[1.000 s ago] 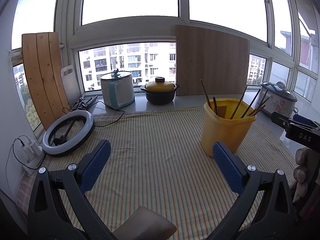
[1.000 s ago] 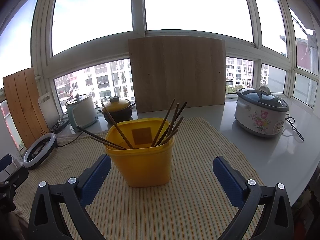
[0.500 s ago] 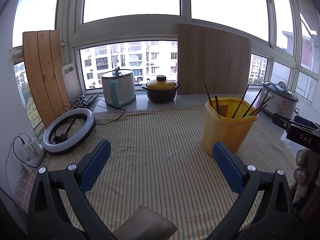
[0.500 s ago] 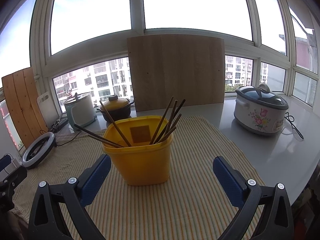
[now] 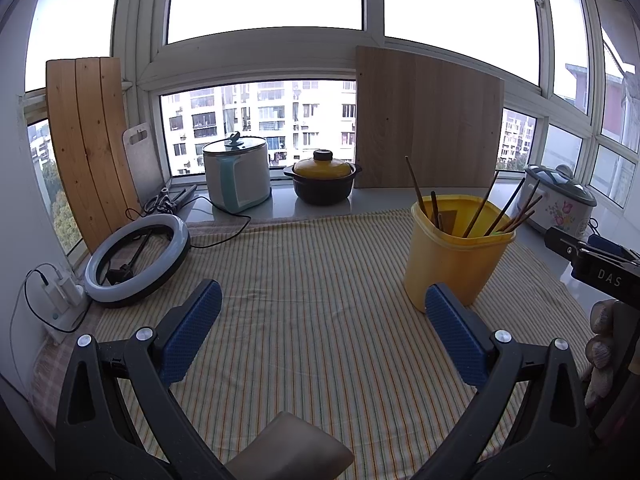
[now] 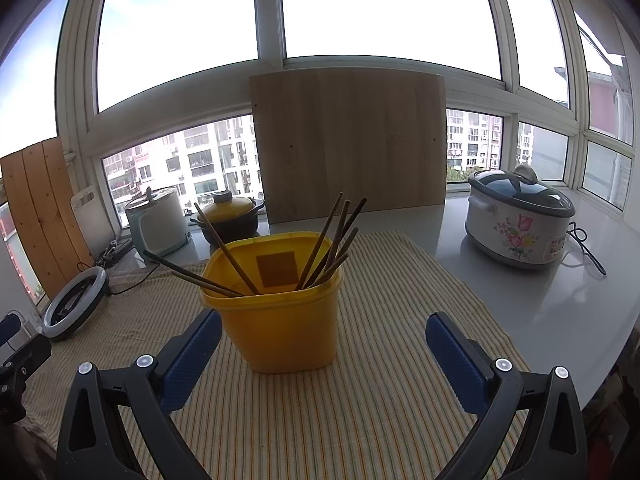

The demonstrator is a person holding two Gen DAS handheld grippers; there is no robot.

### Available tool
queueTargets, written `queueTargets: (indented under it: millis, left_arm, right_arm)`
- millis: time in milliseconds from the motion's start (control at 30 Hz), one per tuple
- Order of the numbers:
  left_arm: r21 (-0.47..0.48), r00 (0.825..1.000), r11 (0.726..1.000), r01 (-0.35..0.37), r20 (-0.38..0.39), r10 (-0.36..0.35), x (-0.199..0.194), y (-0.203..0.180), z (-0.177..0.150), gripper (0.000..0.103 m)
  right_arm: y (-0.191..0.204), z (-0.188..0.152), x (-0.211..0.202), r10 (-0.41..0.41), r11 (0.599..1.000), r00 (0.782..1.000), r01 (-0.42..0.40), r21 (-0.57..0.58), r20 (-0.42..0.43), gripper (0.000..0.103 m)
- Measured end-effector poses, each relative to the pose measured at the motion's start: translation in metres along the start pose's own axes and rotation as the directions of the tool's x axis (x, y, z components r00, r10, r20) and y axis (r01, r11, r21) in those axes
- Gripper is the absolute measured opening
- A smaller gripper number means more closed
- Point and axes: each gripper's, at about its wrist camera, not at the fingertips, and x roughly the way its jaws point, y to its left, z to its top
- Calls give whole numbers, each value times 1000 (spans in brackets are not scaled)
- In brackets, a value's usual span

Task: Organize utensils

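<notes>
While both your left gripper (image 5: 320, 330) and right gripper (image 6: 322, 346) hang wide and empty, the yellow tub (image 6: 276, 308) stands just ahead on the striped cloth (image 6: 360, 392). Its chopsticks (image 6: 336, 236) look light, stiff and slippery; pinch them mid-shaft.
</notes>
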Motion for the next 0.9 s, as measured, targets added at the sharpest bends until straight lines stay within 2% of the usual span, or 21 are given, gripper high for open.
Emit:
queueTargets:
  millis: [900]
  left_arm:
    - [-5, 1000, 1000, -19, -1, 19, 2, 5, -2, 103]
  right_arm:
    - [3, -4, 3, 2, 1000, 1000, -2, 3, -22, 103]
